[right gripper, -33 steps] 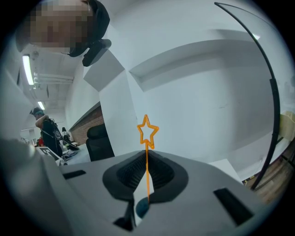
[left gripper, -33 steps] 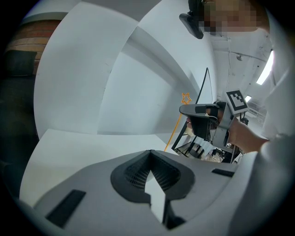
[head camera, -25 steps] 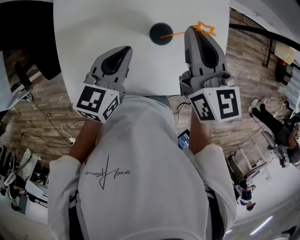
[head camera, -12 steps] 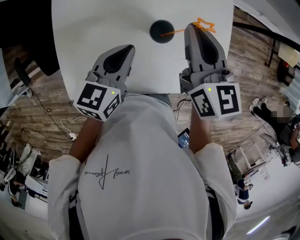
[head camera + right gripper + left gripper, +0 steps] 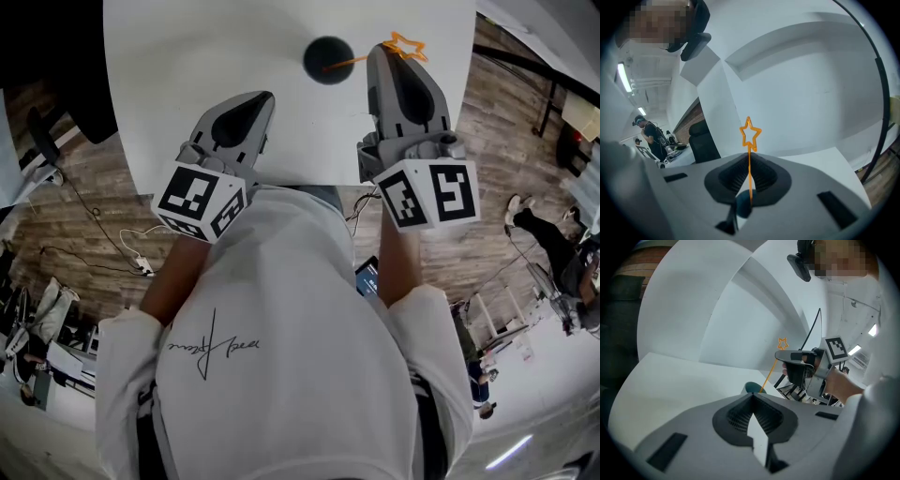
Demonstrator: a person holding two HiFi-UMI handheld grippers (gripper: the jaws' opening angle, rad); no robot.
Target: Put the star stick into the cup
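In the head view, the dark cup (image 5: 328, 60) stands on the white table (image 5: 187, 56). The orange star stick (image 5: 349, 63) slants out of it toward the right gripper (image 5: 378, 52), with the star just past that gripper's tip. The left gripper (image 5: 262, 97) hovers nearer the table edge, well apart from the cup.

In the left gripper view, the left gripper (image 5: 752, 394) has its jaws together with nothing between them. Beyond it the stick (image 5: 769, 373) rises from the cup (image 5: 751, 388) up to the right gripper (image 5: 780, 356).

In the right gripper view, the right gripper (image 5: 749, 157) is clamped on the stick (image 5: 750, 133) just below the star, and the cup (image 5: 740, 206) shows under the jaws.

The lower end looks to be inside the cup, but the stick leans steeply. If it is let go at this tilt, it could lever the cup over or slide out across the rim. A sideways tug while opening could drag the cup too.
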